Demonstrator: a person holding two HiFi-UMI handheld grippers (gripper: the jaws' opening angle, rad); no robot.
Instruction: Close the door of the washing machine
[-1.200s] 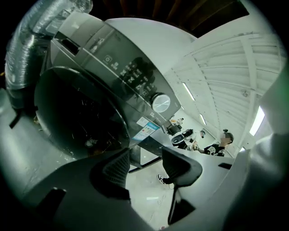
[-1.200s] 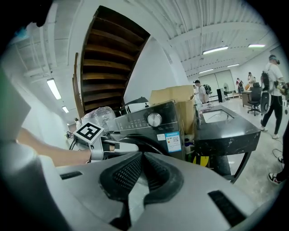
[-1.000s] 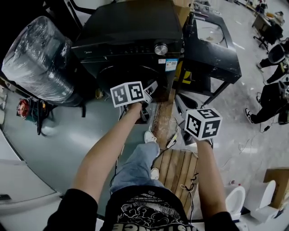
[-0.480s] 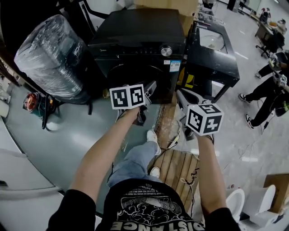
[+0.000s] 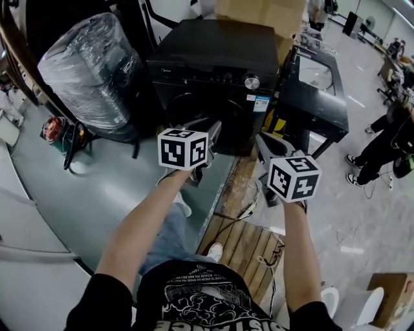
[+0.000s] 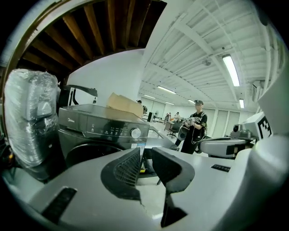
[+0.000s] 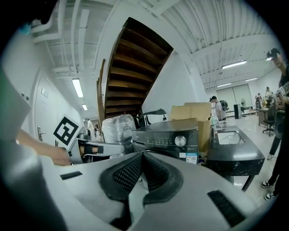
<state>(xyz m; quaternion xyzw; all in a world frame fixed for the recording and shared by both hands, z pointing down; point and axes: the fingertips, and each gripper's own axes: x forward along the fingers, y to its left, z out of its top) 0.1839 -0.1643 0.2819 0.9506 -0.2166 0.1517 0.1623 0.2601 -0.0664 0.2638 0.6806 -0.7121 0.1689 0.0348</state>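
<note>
Head view: black washing machine [image 5: 217, 68] stands on the grey floor [image 5: 97, 194], and its round door [image 5: 187, 106] looks flush with the front, as far as the dark panel lets one tell. A plastic-wrapped bundle [image 5: 90, 68] stands just beside the machine's left side, a black stand [image 5: 317, 84] is at its right side, and a cardboard box [image 5: 259, 13] sits behind its top. The left gripper [image 5: 208, 137] and right gripper [image 5: 264, 143] are held up in front of the machine, apart from it. A wooden pallet [image 5: 249, 242] lies on the floor below the right arm.

Left gripper view: the jaws are closing, with a narrow gap between them and nothing in it. The door lies beyond them, untouched.

Right gripper view: the jaws are together and empty. The machine's front is ahead, and the left gripper is near the left edge.
</note>
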